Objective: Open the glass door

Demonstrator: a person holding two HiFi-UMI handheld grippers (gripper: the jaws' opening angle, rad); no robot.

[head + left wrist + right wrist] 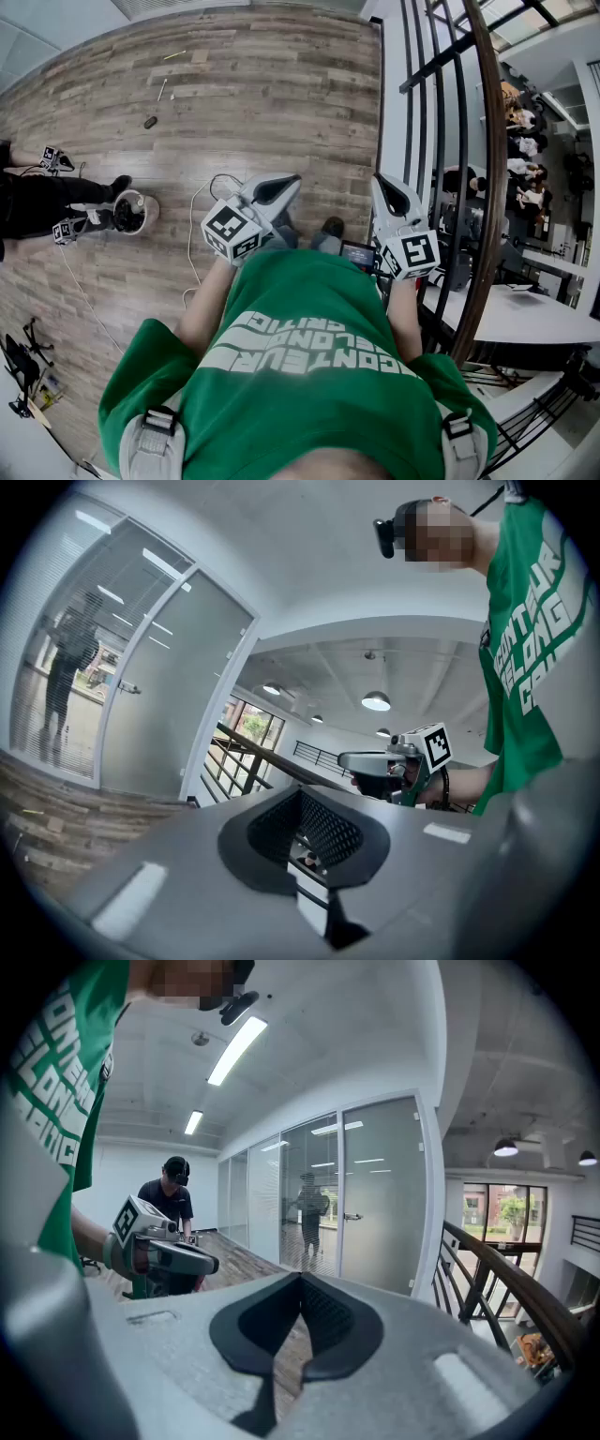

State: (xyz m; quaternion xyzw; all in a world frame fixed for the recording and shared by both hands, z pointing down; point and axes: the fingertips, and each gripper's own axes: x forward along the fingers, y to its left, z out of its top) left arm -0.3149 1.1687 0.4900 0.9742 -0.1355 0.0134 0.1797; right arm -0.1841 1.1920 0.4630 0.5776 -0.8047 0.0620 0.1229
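Two tongs, left tongs point(302, 803) and right tongs point(300, 1288), are closed on nothing. The door point(380, 1194) stands upright well ahead, slightly right of the right tongs, its handle point(352, 1215) at its left edge. The right tongs seem nearer, though barely.

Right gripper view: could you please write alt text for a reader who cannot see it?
The right gripper, jaws together and empty, points across a wood floor toward a closed glass door with a lever handle. The left gripper shows at left, a dark railing at right.
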